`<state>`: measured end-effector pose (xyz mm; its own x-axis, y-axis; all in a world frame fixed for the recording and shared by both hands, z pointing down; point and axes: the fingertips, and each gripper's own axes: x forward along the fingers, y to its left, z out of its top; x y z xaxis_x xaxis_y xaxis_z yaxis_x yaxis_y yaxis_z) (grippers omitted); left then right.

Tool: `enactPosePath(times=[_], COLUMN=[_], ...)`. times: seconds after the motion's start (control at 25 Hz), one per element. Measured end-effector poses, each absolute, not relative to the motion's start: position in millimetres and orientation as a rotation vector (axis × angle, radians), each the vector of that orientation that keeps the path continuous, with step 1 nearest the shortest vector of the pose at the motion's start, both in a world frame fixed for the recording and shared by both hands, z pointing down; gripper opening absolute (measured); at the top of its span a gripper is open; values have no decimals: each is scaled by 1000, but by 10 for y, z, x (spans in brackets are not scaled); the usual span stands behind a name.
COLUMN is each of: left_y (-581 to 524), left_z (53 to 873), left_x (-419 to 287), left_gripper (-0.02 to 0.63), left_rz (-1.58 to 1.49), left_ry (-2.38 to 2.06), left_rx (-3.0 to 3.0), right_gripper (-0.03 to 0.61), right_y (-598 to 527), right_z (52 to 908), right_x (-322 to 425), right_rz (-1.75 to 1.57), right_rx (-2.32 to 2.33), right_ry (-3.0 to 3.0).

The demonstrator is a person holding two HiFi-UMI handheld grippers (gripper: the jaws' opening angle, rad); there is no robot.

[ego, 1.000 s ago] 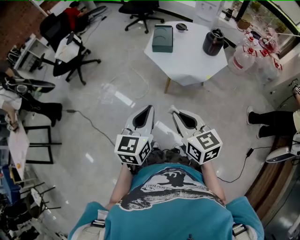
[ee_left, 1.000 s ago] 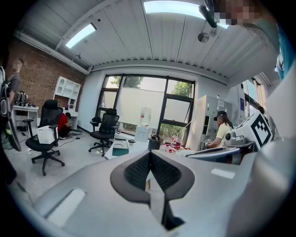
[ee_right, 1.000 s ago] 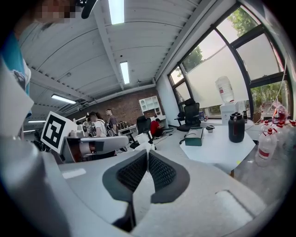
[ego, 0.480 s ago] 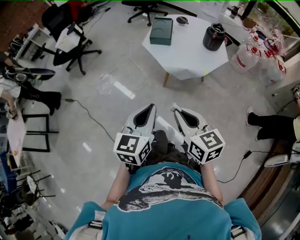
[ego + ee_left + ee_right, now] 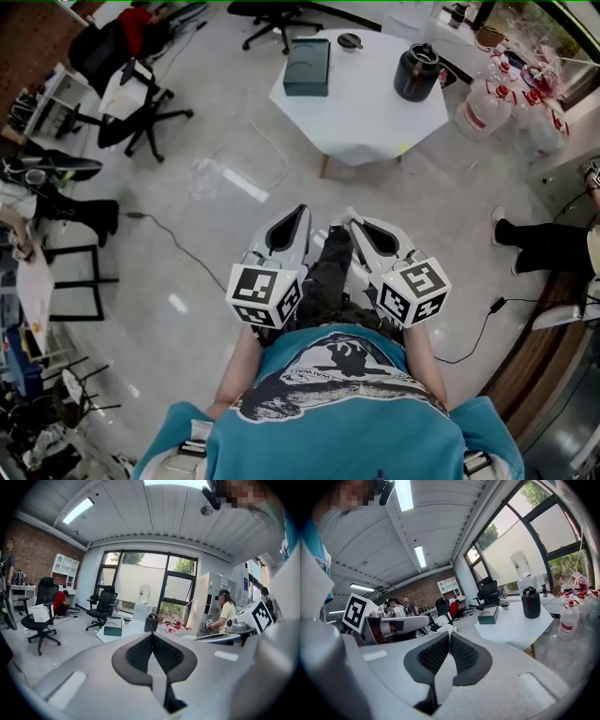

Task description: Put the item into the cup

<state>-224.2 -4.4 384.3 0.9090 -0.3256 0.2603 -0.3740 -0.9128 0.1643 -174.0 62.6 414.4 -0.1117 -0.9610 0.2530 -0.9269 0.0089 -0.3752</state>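
1. Floor (image 5: 187,225): open stretch between person and table (image 5: 375,122); chairs (image 5: 141,94) well left.
2. Cup (image 5: 417,72), box (image 5: 308,67), small dark item (image 5: 350,41): on table's far part.
3. Left gripper (image 5: 298,214), right gripper (image 5: 345,217): side by side near chest, pointing forward, jaws pressed together, empty.

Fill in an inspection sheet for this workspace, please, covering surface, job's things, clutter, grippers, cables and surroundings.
Surface: white table, ahead, out beyond both grippers.
Job's things: dark jug, possibly the cup, upright on the table; the item cannot be told.
Clutter: green box and small dark round object on the table.
Grippers: left gripper and right gripper shut, empty, held near the person's body.
Cables: floor cable at left; second cable at right.
Surroundings: office chairs, water bottles, seated person's legs.
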Motion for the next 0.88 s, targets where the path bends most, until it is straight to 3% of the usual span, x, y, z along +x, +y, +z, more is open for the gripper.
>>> enactPosePath(times=[0.36, 0.88], left_y=[-645, -1892], left_z=[3893, 3799], left_x=[-1354, -627], left_gripper=[18, 18], left_rz=[362, 355], left_ry=[-483, -530], left_rx=[2866, 2835], right_gripper=[14, 14], right_y=[-47, -1388], right_z=[4163, 4163], right_x=[-842, -49], right_rz=[-712, -788], right_rx=[-2091, -2081], right_ry=[2193, 2288])
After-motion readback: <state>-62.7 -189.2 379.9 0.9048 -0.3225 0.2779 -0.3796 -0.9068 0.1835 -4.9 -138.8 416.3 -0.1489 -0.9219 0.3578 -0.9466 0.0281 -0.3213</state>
